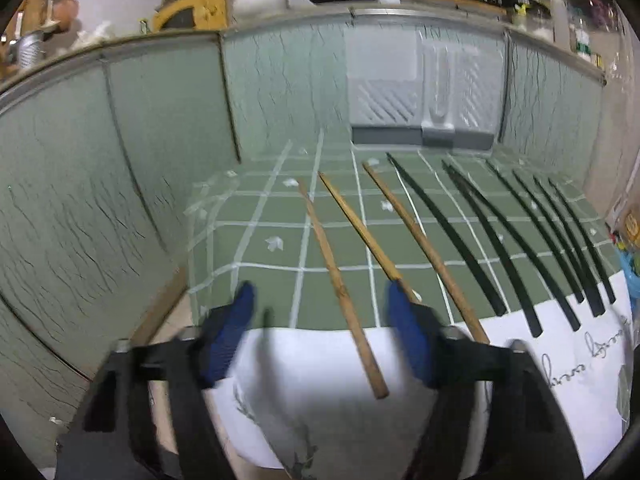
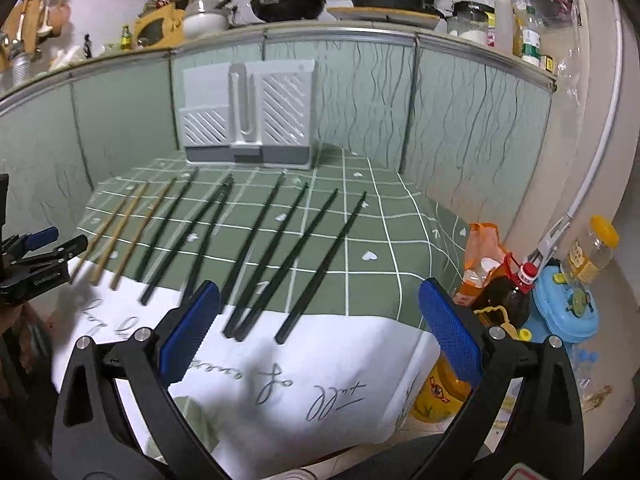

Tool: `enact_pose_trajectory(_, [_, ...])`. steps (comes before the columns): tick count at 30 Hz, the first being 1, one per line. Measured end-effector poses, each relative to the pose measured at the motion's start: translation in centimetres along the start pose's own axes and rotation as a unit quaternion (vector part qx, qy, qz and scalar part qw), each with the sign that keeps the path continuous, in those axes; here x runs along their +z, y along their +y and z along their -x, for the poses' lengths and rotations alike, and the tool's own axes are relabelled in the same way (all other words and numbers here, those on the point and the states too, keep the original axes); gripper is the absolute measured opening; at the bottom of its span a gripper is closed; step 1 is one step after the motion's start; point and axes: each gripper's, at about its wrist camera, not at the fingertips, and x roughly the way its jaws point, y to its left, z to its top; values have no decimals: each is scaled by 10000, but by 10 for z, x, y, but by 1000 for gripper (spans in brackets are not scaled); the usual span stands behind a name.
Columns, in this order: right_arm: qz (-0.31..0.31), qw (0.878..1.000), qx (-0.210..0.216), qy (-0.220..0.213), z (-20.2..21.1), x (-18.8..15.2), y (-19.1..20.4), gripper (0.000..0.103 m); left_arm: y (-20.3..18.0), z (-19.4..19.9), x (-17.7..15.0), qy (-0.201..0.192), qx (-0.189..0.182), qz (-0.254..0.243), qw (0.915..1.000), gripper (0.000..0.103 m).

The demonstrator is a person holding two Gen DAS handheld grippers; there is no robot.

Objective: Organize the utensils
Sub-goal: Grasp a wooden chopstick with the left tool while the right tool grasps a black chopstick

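Observation:
Three bamboo chopsticks [image 1: 424, 240] and several black chopsticks [image 1: 500, 240] lie side by side on a green checked cloth [image 1: 260, 248] whose near end is white. My left gripper [image 1: 320, 290] hovers low over the near end of the leftmost bamboo chopstick [image 1: 344, 300]. Its blue pads stand on either side of the stick without touching it. My right gripper [image 2: 319, 286] is wide open above the near ends of the black chopsticks [image 2: 312, 264] and holds nothing. A white and grey utensil holder [image 2: 248, 112] stands upright at the far end of the cloth, against the wall.
Green panelled walls [image 1: 100, 180] enclose the cloth at the back and both sides. To the right of the cloth stand a dark sauce bottle [image 2: 504, 296], an orange bag [image 2: 480, 252], a blue container [image 2: 568, 308] and a yellow-lidded jar [image 2: 592, 252]. Pans [image 2: 288, 4] sit on the ledge above.

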Motion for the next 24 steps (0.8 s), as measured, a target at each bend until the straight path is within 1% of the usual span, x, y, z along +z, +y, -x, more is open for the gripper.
enact_pose_trajectory(1, [-36, 10000, -6, 34, -4, 0, -1, 95, -1, -5, -1, 68, -2, -9, 10000, 48])
enact_pose_trajectory(2, [-88, 9999, 5, 99, -11, 0, -2, 95, -2, -9, -1, 130, -26, 1, 9999, 40])
enact_pose_trajectory(4, [-139, 9997, 23, 179, -20, -1, -4, 95, -3, -13, -1, 96, -19, 21, 9999, 36])
enact_pose_trajectory(5, [-156, 9996, -18, 235, -26, -1, -4, 95, -4, -15, -1, 102, -37, -3, 9999, 31])
enact_pose_trajectory(7, [-140, 9996, -71, 254, -34, -2, -3, 92, -4, -16, -1, 75, -12, -50, 10000, 27])
enact_pose_trajectory(9, [-87, 9994, -134, 320, -43, -1, -2, 81, -4, -17, -2, 49, 1, -42, 10000, 25])
enact_pose_trajectory(13, [-25, 9987, -162, 493, -60, -2, 1, 67, -4, -21, 1, 16, -49, -56, 10000, 20])
enact_pose_trajectory(15, [29, 9982, -276, 529, -66, -2, 4, 62, -6, -22, 2, -15, -91, -94, 9999, 15])
enact_pose_trajectory(16, [31, 9979, -312, 559, -69, -2, 5, 60, -7, -23, 2, -31, -106, -109, 9999, 14])
enact_pose_trajectory(18, [5, 9973, -423, 595, -74, -2, 6, 44, -7, -23, 1, -63, -136, -94, 9998, 12])
enact_pose_trajectory(19, [-23, 9971, -458, 614, -76, -2, 5, 40, -6, -23, 2, -77, -152, -76, 9998, 12])
enact_pose_trajectory(21, [-126, 9962, -505, 701, -82, -2, 3, 25, -6, -23, 2, -100, -182, -52, 9998, 11])
enact_pose_trajectory(24, [-268, 9955, -553, 720, -85, -3, -1, 14, -5, -24, 1, -137, -222, -13, 9997, 11])
